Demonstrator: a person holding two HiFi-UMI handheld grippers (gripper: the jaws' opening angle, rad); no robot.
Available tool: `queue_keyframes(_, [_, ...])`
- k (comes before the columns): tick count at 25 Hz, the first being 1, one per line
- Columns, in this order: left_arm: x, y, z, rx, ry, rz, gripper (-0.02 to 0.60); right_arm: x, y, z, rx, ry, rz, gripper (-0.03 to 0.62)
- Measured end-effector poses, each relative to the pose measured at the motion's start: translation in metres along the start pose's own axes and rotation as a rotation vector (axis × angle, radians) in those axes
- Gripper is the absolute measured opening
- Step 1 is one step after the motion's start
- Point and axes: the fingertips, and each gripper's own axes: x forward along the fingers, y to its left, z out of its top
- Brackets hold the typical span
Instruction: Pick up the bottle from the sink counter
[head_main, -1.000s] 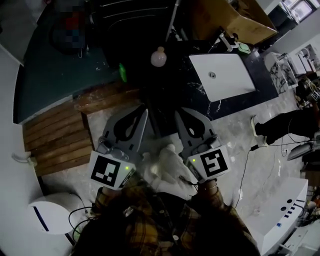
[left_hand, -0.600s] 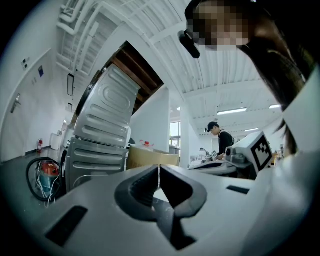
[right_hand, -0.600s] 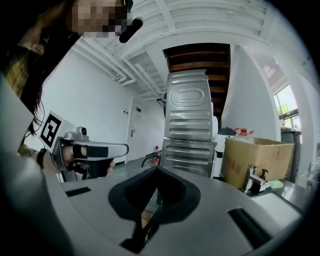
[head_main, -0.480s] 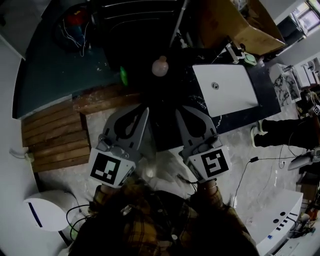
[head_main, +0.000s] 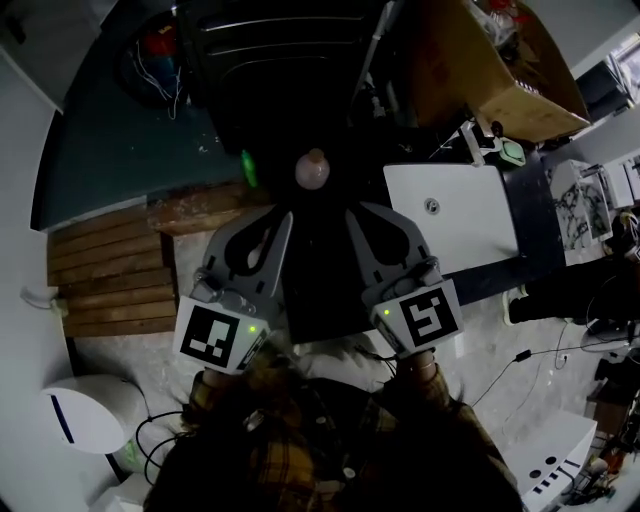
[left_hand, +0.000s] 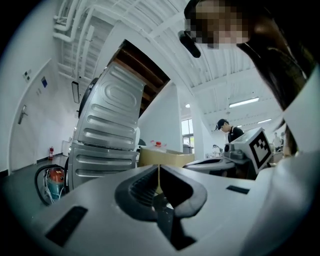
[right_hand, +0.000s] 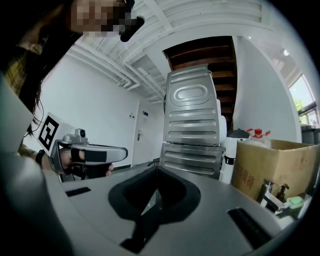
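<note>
We hold both claws side by side, left of the white sink (head_main: 470, 240) and nearer us. Left claw (head_main: 282, 217) is clenched w/ nothing in it. Right claw (head_main: 353, 212) is likewise clenched, tips meeting, empty. The bottle (head_main: 312, 170), pale pink, sits left of the sink, just beyond the claw tips & apart from both. It's too dark there to confirm it rests on the tabletop (head_main: 525, 210). Behind the sink are a faucet (head_main: 470, 140) & a cardboard box (head_main: 480, 70).

Head view v. dim, murky; gripper views bright w/ ceiling strip light (left_hand: 244, 102) above fingers (left_hand: 136, 186), fisheye-bent edges, black corners.
</note>
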Motion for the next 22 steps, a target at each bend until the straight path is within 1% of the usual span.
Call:
queue_keyframes(3, [0.014, 0.003, -0.005, -0.004, 0.018, 0.052, 0.024, 0.012, -0.016, 0.000, -0.007, 0.004, 0.060, 0.017])
queue_keyframes(7, [0.030, 0.002, -0.011, -0.009, 0.038, 0.110, 0.025, 0.020, -0.034, 0.002, -0.009, -0.009, 0.118, 0.017])
queue_keyframes(13, [0.042, 0.005, -0.016, -0.012, 0.059, 0.191, 0.025, 0.029, -0.044, -0.003, 0.003, -0.014, 0.201, 0.017])
queue_keyframes(16, [0.047, 0.005, -0.019, -0.011, 0.074, 0.210, 0.025, 0.033, -0.048, -0.006, 0.010, -0.016, 0.226, 0.017])
queue_keyframes(22, [0.054, 0.007, -0.024, 0.009, 0.103, 0.209, 0.025, 0.045, -0.053, -0.013, 0.038, -0.013, 0.240, 0.017])
